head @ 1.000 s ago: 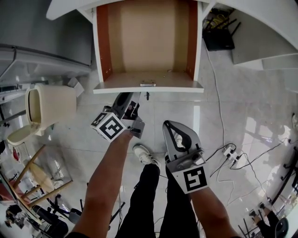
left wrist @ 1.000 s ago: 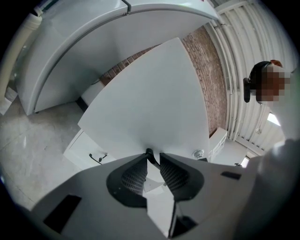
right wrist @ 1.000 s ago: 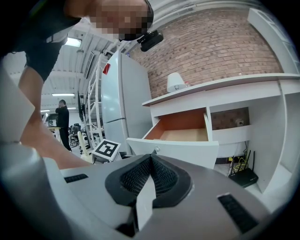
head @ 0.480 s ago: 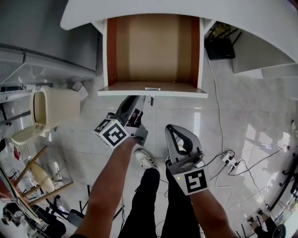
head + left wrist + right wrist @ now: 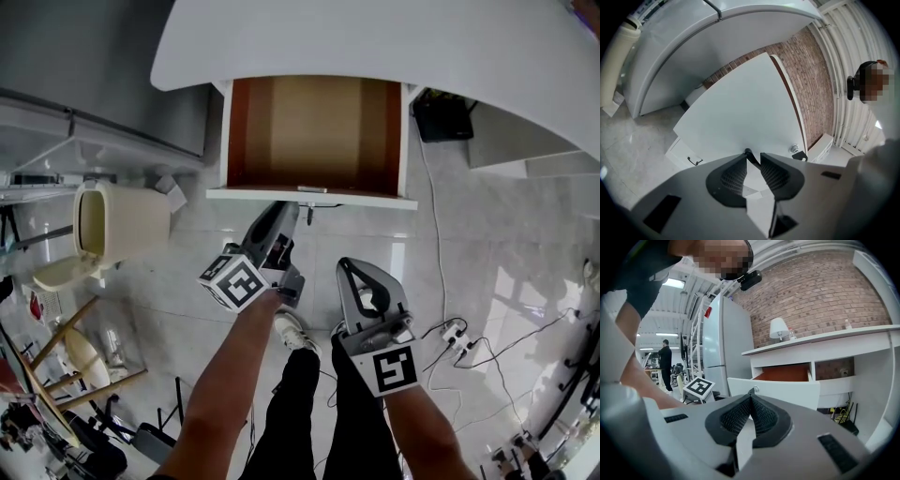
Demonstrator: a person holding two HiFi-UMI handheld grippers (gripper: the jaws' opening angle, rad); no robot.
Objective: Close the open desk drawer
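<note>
A: While the drawer (image 5: 309,196) stands out from the desk's (image 5: 375,47) front edge, why is the left gripper (image 5: 284,214) held there?
B: Its jaws, just opening, are set loosely about the knob (image 5: 748,153), likely to push; the right gripper (image 5: 751,397) is closed, empty

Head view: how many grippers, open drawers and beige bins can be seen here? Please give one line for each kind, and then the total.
Grippers: 2 (left gripper, right gripper)
Open drawers: 1 (drawer)
Beige bins: 1 (bin)
Total: 4
</note>
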